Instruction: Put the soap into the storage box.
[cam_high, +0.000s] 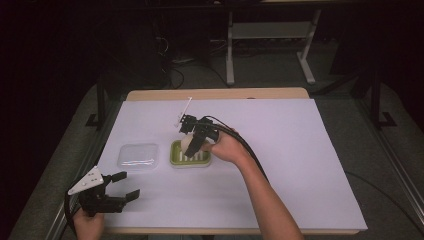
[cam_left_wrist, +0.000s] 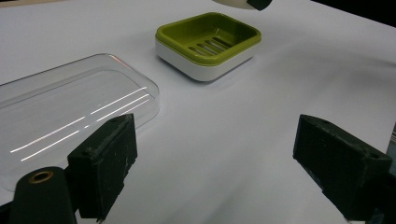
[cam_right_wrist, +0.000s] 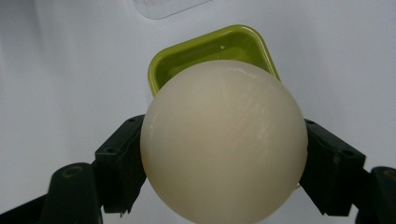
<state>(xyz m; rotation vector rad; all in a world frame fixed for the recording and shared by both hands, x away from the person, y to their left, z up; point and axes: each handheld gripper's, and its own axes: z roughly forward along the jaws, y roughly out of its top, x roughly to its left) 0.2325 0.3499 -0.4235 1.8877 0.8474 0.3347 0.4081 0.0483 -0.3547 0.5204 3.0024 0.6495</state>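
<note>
We see the right gripper (cam_right_wrist: 223, 154) clamped on a round cream soap (cam_right_wrist: 223, 140), one finger on each side, held just above the green soap dish (cam_high: 190, 159) at mid-table. The left gripper (cam_high: 125, 186), jaws wide and empty, rests near the table's near-left edge. The clear lid (cam_high: 137, 155) lies left of the dish; open surface lies right and far.

No readable text, label, brand, number or sign is showing anywhere in these pictures.
</note>
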